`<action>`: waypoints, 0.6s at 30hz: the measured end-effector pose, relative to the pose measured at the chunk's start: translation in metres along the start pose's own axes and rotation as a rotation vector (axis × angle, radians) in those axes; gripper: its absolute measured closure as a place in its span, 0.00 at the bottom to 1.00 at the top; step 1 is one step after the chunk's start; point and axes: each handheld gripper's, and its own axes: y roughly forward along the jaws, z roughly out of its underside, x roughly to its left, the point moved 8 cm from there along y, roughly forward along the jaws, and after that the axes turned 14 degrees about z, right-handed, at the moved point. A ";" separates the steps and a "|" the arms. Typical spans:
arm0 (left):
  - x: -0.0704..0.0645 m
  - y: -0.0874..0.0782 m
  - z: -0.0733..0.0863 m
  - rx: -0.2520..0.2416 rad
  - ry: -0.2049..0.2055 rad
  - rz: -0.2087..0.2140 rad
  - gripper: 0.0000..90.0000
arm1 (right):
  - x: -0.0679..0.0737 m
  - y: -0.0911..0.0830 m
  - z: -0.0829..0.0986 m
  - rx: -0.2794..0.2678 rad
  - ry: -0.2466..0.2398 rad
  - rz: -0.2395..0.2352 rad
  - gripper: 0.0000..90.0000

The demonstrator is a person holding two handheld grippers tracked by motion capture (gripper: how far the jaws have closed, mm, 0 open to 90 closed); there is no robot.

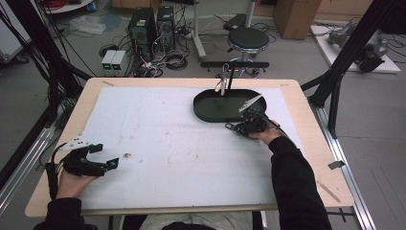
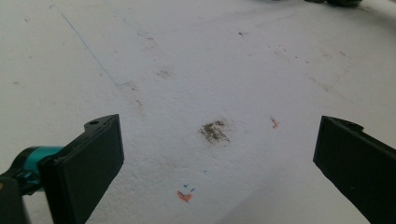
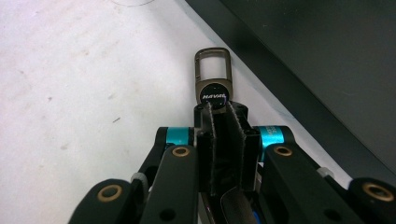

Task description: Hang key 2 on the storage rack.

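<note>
White sheeting [image 1: 182, 143] covers the wooden table [image 1: 306, 143], stained here and there. At its far edge, right of centre, lies a black oval tray [image 1: 210, 108]. Just off the tray's near right rim, the right gripper [image 1: 238, 127] is clenched on a key fob [image 3: 214, 84] with a metal clip, held above the sheet beside the tray wall. By the near left corner, the left gripper [image 1: 106, 155] rests released, jaws wide apart.
</note>
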 end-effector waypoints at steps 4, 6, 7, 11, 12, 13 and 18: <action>0.000 0.000 0.000 -0.002 0.003 -0.002 0.02 | 0.000 -0.001 0.000 -0.002 -0.003 -0.004 0.92; 0.000 0.000 0.000 -0.004 0.006 -0.003 0.02 | 0.001 -0.003 0.000 0.001 0.003 -0.008 0.92; 0.000 0.000 0.000 -0.004 0.006 -0.002 0.02 | 0.001 -0.004 0.000 -0.001 0.000 -0.011 0.92; 0.001 -0.001 -0.001 -0.009 0.008 -0.010 0.02 | 0.001 -0.009 -0.001 -0.018 0.000 -0.016 0.93; 0.001 -0.001 -0.001 -0.011 0.008 -0.012 0.02 | 0.001 -0.011 -0.002 -0.023 0.003 -0.021 0.93; 0.001 -0.001 -0.001 -0.012 0.008 -0.013 0.02 | 0.001 -0.013 -0.002 -0.031 -0.002 -0.031 0.93; 0.001 0.000 -0.001 -0.009 0.010 -0.010 0.02 | 0.001 -0.024 -0.004 -0.057 -0.032 -0.010 0.94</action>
